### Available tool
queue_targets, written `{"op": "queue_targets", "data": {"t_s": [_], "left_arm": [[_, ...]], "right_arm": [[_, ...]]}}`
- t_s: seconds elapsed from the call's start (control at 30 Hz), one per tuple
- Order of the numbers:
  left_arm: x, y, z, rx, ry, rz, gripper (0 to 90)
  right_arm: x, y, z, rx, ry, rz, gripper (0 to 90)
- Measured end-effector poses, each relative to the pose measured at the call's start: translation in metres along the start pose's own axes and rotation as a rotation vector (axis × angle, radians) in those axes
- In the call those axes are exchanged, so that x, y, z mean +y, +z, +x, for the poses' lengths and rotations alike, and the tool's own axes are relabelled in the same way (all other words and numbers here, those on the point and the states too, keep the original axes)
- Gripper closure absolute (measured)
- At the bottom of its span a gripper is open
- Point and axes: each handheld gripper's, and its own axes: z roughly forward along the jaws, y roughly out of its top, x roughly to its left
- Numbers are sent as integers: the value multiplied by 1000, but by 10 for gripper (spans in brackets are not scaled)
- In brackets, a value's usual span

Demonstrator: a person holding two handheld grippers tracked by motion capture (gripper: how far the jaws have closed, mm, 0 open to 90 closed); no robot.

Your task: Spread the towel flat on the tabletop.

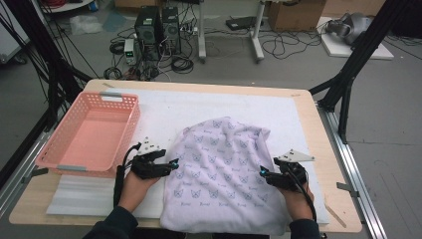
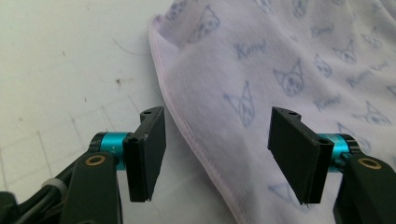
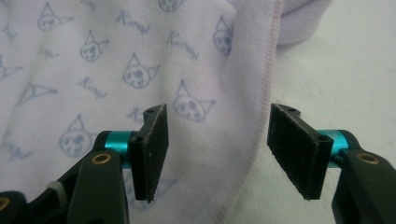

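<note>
- Overall, the work in hand reads as folding the lilac printed towel (image 1: 221, 174); it lies once doubled on the white mat (image 1: 164, 112), its rounded fold toward the far side and its loose end hanging over the near table edge. Judged from this lay, one fold is made and at least one more is left, with stowing in the basket likely after that.
- Table (image 1: 326, 144): the wooden border is bare along the right and far sides; the mat beyond the towel is free, giving room to carry the cloth forward.
- Pink basket (image 1: 92, 132): it stands at the left of the table, holds nothing, and sits just beside the left hand; a wide leftward swing risks striking its near rim.
- Towel edges: in the left gripper view the stitched hem (image 2: 187, 130) runs diagonally between the jaws; in the right gripper view the hem (image 3: 261, 121) runs down between the jaws likewise.
- Left gripper (image 1: 171, 164): its jaws stand apart, straddling the towel's left edge, pads clear of the cloth; nothing is held.
- Right gripper (image 1: 263, 174): its jaws are likewise parted over the right edge, no grasp made.
- Judgement: both tools are placed to pinch the side hems; the overhang at the near edge could drag as the cloth lifts.
</note>
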Motion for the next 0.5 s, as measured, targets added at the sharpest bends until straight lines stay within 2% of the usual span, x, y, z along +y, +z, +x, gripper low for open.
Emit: {"op": "queue_targets", "data": {"t_s": [0.07,0.17,0.23,0.4,0.5], "left_arm": [[4,1,3,11,-16,-27,378],[11,6,9,10,-8,-34,379],[16,9,13,5,0,-39,416],[36,24,25,6,-29,-48,392],[44,37,26,-7,-35,-40,368]], "right_arm": [[2,3,0,3,-8,-5,348],[5,9,-3,18,-12,-20,322],[7,13,-7,22,-3,-19,297],[13,23,-16,22,10,-30,257],[20,32,-19,12,15,-21,216]]}}
